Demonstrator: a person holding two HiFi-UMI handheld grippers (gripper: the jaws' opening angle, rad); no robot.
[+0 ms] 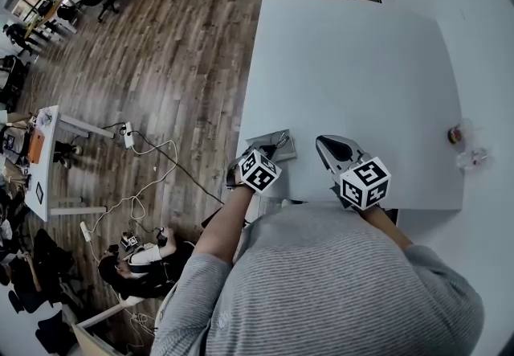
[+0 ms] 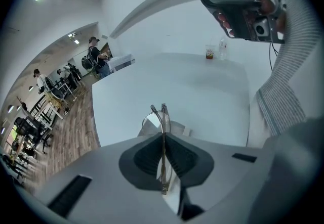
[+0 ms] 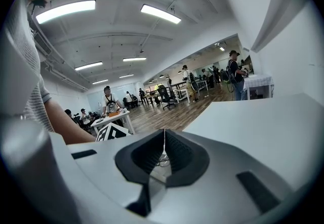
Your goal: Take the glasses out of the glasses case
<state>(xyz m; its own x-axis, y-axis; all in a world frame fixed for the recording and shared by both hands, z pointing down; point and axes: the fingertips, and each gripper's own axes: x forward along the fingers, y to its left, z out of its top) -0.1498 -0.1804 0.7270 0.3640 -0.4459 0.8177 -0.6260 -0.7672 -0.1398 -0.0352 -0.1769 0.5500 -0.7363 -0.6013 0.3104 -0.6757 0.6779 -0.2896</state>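
My left gripper (image 2: 163,137) is shut on the glasses (image 2: 153,116). A thin arm of the frame is pinched between its pads, and a lens rim sticks out just past them. In the head view this gripper (image 1: 271,152) is at the near edge of the white table (image 1: 345,65), over the grey glasses case (image 1: 287,152). Something pale, probably part of the case (image 2: 178,128), lies right behind the jaws. My right gripper (image 1: 326,142) hovers a little to the right of the case. Its jaws (image 3: 163,142) are shut with nothing seen between the pads.
A small clear cup (image 1: 455,135) with red contents and a clear bottle (image 1: 472,158) stand at the table's far right edge. Wooden floor (image 1: 185,49) with cables lies left of the table. People and desks are farther off.
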